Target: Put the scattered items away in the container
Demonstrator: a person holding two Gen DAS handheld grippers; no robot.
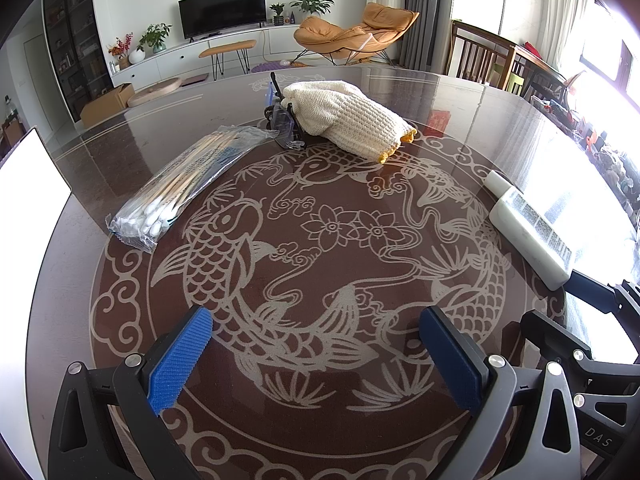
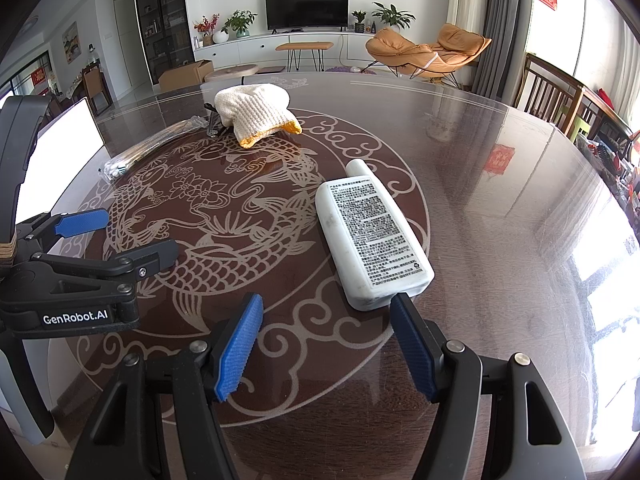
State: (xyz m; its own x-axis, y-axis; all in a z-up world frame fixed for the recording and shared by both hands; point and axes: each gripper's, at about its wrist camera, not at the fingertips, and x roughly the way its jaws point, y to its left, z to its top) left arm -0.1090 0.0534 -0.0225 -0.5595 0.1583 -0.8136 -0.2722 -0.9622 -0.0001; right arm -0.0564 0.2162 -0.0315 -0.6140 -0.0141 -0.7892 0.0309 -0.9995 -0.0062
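A white flat bottle (image 2: 370, 236) lies on the dark glass table, label up; it also shows at the right of the left wrist view (image 1: 528, 226). My right gripper (image 2: 326, 346) is open, its right pad at the bottle's near end. A bag of cotton swabs (image 1: 182, 184) lies at the left. A cream knitted glove with a yellow cuff (image 1: 348, 118) lies at the back, beside a dark clip-like item (image 1: 284, 122). My left gripper (image 1: 316, 354) is open and empty over the fish pattern. A white container (image 1: 30, 184) stands at the far left edge.
The round table (image 2: 500, 240) has a koi pattern under glass. Wooden chairs (image 2: 556, 96) stand at its far right side. The left gripper's body (image 2: 72, 272) is close to the right gripper's left side.
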